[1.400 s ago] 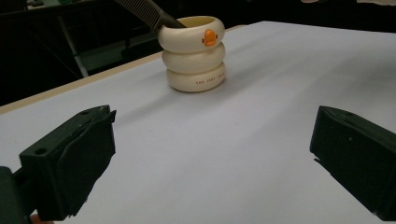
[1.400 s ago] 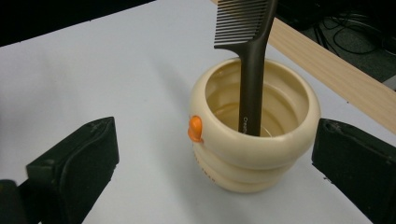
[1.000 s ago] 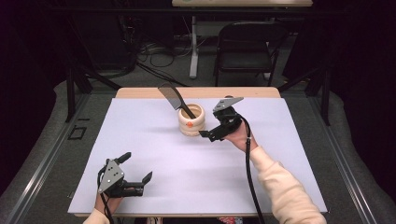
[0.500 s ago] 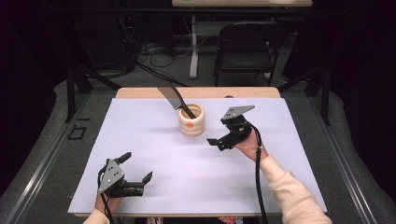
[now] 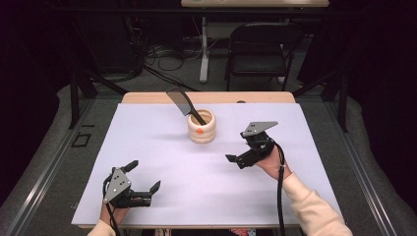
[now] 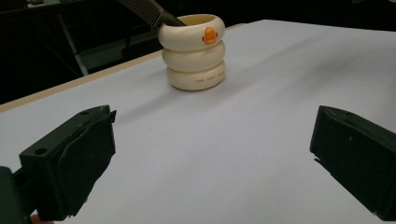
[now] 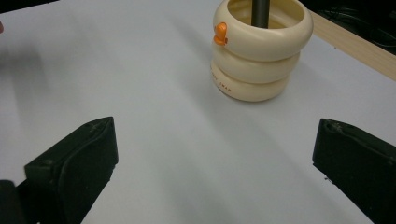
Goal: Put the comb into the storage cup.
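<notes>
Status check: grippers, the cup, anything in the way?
Left gripper open, empty, near table edge. Right gripper open, empty, beside the cup, not touching. Comb stands tilted in the cup. Nothing between grippers and cup.

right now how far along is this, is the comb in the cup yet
Done: the black comb stands handle-down in the cream ringed cup, leaning toward the table's far left. In hand: nothing; the right gripper is open beside the cup, the left gripper open near the front edge. Nothing visibly remains.
</notes>
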`<state>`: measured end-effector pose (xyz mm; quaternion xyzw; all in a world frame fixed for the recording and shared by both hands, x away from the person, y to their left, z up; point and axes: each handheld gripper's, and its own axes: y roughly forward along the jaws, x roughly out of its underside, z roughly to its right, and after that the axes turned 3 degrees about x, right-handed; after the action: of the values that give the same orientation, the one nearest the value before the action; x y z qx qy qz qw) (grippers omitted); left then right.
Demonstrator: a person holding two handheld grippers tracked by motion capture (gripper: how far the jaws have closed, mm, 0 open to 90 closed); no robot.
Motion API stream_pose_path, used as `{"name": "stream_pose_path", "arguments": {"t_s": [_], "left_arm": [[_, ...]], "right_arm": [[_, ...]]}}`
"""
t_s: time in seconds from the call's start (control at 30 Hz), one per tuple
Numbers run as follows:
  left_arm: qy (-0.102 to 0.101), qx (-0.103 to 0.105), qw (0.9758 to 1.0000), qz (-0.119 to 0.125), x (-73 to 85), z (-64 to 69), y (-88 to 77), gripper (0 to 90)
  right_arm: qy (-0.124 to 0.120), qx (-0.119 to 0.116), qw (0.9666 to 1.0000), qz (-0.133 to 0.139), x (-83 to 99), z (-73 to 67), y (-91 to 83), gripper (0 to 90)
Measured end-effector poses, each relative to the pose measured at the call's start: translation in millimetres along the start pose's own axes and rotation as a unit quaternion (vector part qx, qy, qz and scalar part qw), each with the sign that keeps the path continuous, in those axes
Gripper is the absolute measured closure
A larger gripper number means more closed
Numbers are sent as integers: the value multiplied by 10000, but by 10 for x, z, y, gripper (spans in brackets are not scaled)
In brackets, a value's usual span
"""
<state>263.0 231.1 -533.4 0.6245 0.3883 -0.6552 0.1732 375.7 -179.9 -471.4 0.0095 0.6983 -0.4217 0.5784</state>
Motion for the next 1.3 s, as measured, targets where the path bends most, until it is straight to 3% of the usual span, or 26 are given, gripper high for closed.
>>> {"name": "stream_pose_path", "arguments": {"t_s": [0.87,1.3], "left_arm": [[-4,-9,10000,15,0,-1,-5,0],[9,-5,10000,5,0,0,-5,0]], "right_arm": [[-58,202,9997,154,348,-197,-375,0],[-72,311,9994,128,530,-271,-483,0]]}}
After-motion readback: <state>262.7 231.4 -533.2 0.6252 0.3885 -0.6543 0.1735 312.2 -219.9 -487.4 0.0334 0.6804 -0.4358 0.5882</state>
